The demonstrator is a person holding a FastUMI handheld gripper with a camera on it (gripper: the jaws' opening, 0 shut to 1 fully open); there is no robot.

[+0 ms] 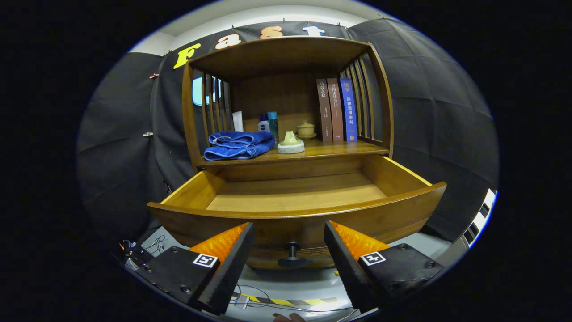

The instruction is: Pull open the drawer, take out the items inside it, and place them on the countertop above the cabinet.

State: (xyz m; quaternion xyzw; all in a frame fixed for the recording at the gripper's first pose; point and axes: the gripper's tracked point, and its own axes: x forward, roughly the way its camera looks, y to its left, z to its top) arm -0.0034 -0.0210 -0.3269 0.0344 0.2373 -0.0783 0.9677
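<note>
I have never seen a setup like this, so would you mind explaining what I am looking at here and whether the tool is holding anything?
This is a wide-angle picture from a camera riding on a handheld two-finger gripper, which a person carries; there is no robot arm. It looks forward along the fingers, and the jaws stand open, holding nothing.

Between and just beyond them is the knob of a wooden drawer, already pulled open. The part of its floor that shows is bare.

Above it is the cabinet's countertop, carrying a folded blue towel, a few bottles, a small lidded cup, a pale soap-like object and three upright books.
</note>
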